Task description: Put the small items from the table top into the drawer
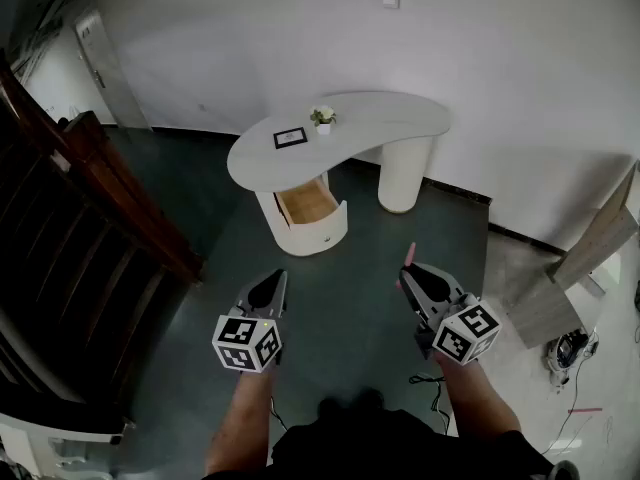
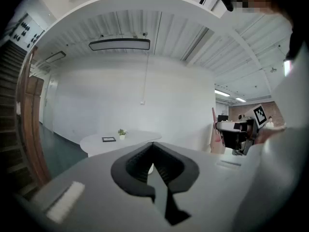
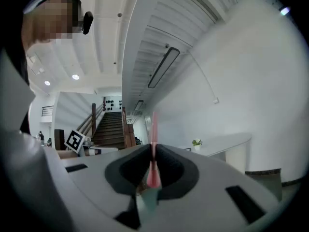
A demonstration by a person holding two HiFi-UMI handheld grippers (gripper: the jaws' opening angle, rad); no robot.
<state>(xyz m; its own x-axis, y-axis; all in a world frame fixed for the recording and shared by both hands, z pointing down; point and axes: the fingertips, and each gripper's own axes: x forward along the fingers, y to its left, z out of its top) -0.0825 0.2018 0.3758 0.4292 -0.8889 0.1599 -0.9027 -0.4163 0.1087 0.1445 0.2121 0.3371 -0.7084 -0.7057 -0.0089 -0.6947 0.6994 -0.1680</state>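
Note:
A white curved table [image 1: 380, 118] stands a few steps ahead in the head view. On it are a small black picture frame [image 1: 290, 137] and a small potted plant [image 1: 322, 119]. Under its left end a wooden-lined drawer [image 1: 310, 208] is pulled open. My left gripper [image 1: 272, 286] is held low over the floor, its jaws shut with nothing between them. My right gripper [image 1: 412, 273] is shut on a thin pink strip [image 1: 408, 257] that sticks out past the tips. The right gripper view shows the pink strip [image 3: 153, 129] standing upright between the jaws. The left gripper view shows the frame [image 2: 108, 139] and plant [image 2: 121, 133] far off.
A dark wooden staircase [image 1: 90, 208] runs along the left. Wooden boards [image 1: 590, 258] lean against the wall at the right, with small gear on the floor beside them. A thin cable [image 1: 430, 383] lies on the dark floor by my right arm.

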